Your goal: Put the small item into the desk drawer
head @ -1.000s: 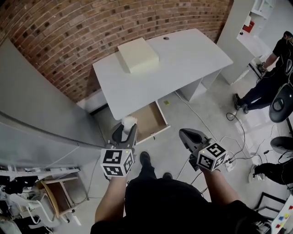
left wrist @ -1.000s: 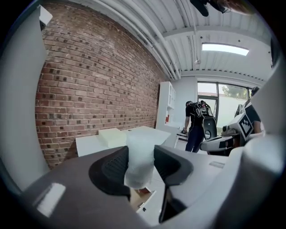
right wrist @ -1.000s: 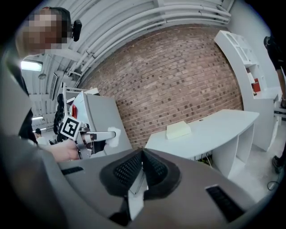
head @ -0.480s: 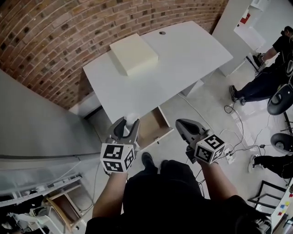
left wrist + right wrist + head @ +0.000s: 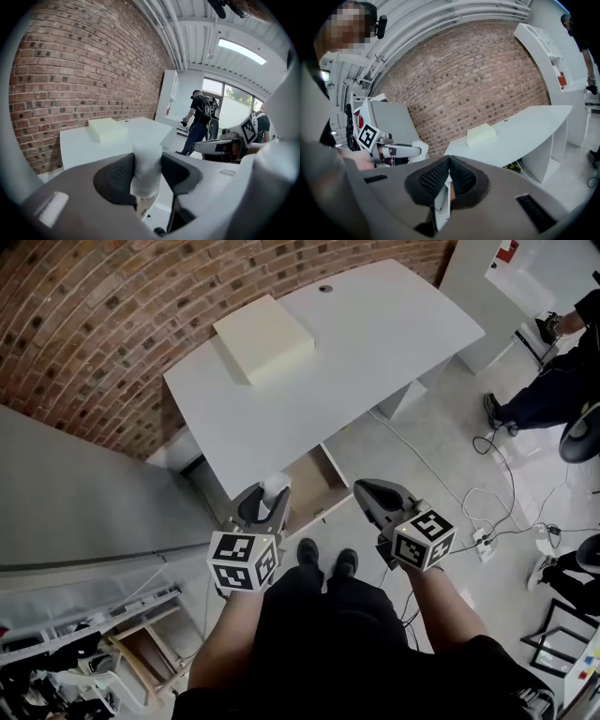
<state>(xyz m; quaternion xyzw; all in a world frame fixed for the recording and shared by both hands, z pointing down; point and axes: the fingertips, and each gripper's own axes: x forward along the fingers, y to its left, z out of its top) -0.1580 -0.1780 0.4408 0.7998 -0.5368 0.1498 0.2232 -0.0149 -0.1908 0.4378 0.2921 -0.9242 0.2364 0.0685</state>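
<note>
- Brick wall (image 5: 112,324) behind a white desk (image 5: 375,334); pale concrete floor with loose cables (image 5: 469,493) to the right.
- Cream block (image 5: 263,338): lies flat on the desk top, toward the wall side.
- Desk drawer (image 5: 314,486): pulled open below the desk's front edge, wooden bottom showing.
- Left gripper (image 5: 265,502): jaws pinching the small item (image 5: 146,168), a pale whitish piece standing upright between the pads.
- Small item, location: held in the air, in the head view just beside the drawer's left edge (image 5: 274,486); not in the drawer.
- Right gripper (image 5: 361,488): jaws pressed together at the tips, nothing between them; held over the floor just right of the drawer.
- Bystander (image 5: 553,381): dark clothing, standing at the far right, well apart from the desk.
</note>
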